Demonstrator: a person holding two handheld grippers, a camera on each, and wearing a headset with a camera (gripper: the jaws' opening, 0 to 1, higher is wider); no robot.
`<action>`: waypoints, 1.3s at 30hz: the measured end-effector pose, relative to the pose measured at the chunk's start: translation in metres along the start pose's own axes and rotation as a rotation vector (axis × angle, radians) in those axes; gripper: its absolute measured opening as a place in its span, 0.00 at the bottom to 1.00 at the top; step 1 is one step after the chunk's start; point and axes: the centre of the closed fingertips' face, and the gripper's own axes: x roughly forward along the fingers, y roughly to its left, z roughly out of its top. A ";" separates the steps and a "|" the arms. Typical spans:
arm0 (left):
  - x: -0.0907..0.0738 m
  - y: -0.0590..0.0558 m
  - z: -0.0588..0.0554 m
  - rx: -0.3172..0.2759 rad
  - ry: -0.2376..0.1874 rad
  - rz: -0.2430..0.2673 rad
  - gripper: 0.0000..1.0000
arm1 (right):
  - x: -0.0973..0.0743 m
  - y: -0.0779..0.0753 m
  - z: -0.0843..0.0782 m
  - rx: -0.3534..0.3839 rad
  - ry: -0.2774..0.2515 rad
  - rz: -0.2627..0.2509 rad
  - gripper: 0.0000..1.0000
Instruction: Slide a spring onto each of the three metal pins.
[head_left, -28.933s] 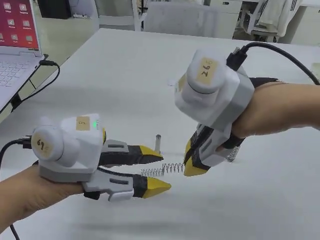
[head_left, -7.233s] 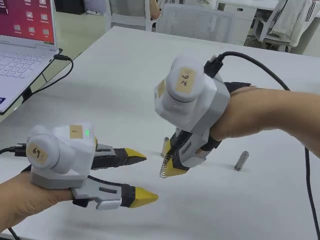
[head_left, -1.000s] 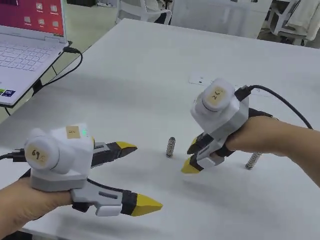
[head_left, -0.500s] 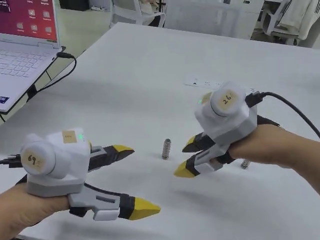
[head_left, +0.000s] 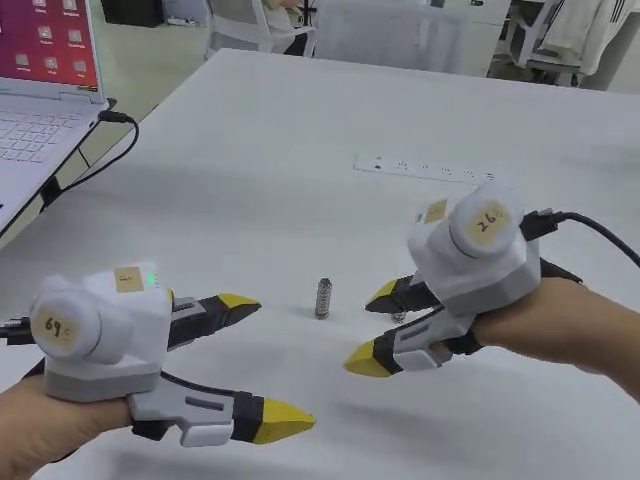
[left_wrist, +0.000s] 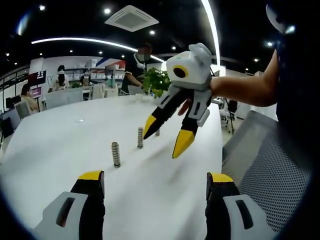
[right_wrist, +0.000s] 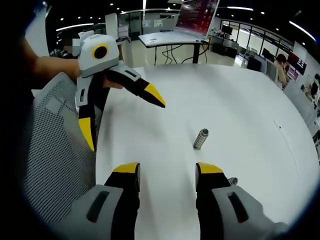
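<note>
**Spring 1 seated, right gripper let go and backed off**

Vs 7.2 s ago: was clamped on a spring at the pin. Now right gripper (head_left: 372, 328) holds nothing, jaws apart, sitting right of centre in head view. Tips aimed left at spring 1 (head_left: 323, 298) but clear of it.

Vs 1.0 s ago: gap from tips to spring 1 slightly wider. Head camera shifted too, so judged only on that gap.

Spring 1: upright on table (head_left: 300, 150), centre of head view, between both grippers, touching neither. Standing unaided, so judged to be on its pin, which is covered by the coils.

Spring 2 (right_wrist: 231, 180): lower right of right gripper view, just beside that gripper's right-hand jaw, upright as well.

Left gripper view: 3 upright items in a row left of centre, with springs 1 and 2 nearest. Item 3 (left_wrist: 157, 132) is partly behind a right gripper jaw tip. Too small to tell if sprung or bare.

Left gripper (head_left: 258, 360): lower left of head view, jaws wide apart, empty, well clear of spring 1.

Meaning for task: 2 of 3 look done, item 3 unconfirmed. Worth checking before calling it complete. If bare, would need 1 more spring.
</note>
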 end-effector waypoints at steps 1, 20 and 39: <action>0.000 0.000 0.000 0.000 0.000 0.000 0.81 | -0.001 0.002 0.000 0.002 -0.004 0.000 0.45; -0.002 0.000 -0.001 -0.017 -0.008 0.004 0.82 | -0.032 0.008 -0.013 0.080 -0.118 -0.059 0.53; -0.001 0.002 -0.003 -0.026 -0.004 0.003 0.85 | -0.069 -0.006 -0.042 0.203 -0.193 -0.167 0.61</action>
